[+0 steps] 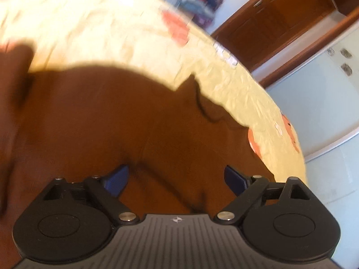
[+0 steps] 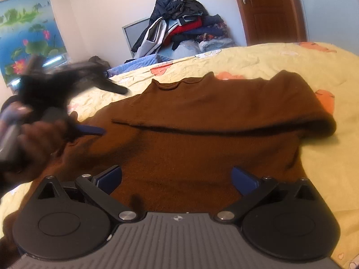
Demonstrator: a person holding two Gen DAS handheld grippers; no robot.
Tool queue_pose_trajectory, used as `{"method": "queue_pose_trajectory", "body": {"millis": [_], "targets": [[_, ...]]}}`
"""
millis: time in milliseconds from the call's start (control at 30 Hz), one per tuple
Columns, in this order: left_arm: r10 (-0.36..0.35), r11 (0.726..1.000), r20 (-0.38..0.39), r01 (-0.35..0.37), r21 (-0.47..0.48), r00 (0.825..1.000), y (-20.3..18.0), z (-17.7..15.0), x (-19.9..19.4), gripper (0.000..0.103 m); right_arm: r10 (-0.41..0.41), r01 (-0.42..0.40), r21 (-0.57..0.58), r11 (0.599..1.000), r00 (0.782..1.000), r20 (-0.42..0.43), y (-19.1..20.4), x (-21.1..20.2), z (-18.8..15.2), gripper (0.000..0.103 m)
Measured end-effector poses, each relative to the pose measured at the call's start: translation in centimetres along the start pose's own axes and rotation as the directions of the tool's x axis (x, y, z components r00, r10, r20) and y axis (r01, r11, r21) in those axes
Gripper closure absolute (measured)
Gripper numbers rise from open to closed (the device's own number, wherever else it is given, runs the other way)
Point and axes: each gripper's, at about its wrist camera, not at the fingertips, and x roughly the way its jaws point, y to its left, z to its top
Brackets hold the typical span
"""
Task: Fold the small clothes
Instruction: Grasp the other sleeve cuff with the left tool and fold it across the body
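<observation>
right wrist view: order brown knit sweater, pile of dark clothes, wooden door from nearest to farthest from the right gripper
1. Brown knit sweater: on the yellow bedspread, directly under the right gripper.
2. Pile of dark clothes: beyond the bed, centre.
3. Wooden door: back right; close to the pile's depth, arguably tied.

Brown knit sweater [image 2: 202,139] lies flat on the bed, one sleeve folded across

A brown sweater [image 2: 202,139] lies spread on the yellow floral bedspread [image 2: 291,58].
</observation>
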Motion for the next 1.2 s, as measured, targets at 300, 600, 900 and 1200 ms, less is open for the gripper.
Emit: {"method": "queue_pose_trajectory", "body": {"millis": [300,600,900,1200], "targets": [[0.219,0.931,0.193,-0.264,0.252,0.956,-3.9,-0.2,-1.8,0.098,0.051,-0.052,0.062,0.997,0.998,0.022,-1.0,-0.5,0.0,0.0],[0.477,0.789,0.303,-0.554,0.266,0.825,3.3,-2.2,-4.7,0.098,0.062,-0.064,0.081,0.995,0.998,0.028,-1.3,-0.3,0.1,0.0],[0.434,0.735,0.495,-0.614,0.289,0.753,0.3,-4.0,-10.3,0.079,0.037,-0.04,0.077,0.996,0.999,0.035,-0.9,-1.9,1.5,0.0],[0.231,0.808,0.336,-0.372,0.456,0.913,-3.2,-3.0,-3.6,0.021,-0.004,0.003,0.041,0.999,1.0,0.028,-3.0,3.7,10.0,0.0]]}}
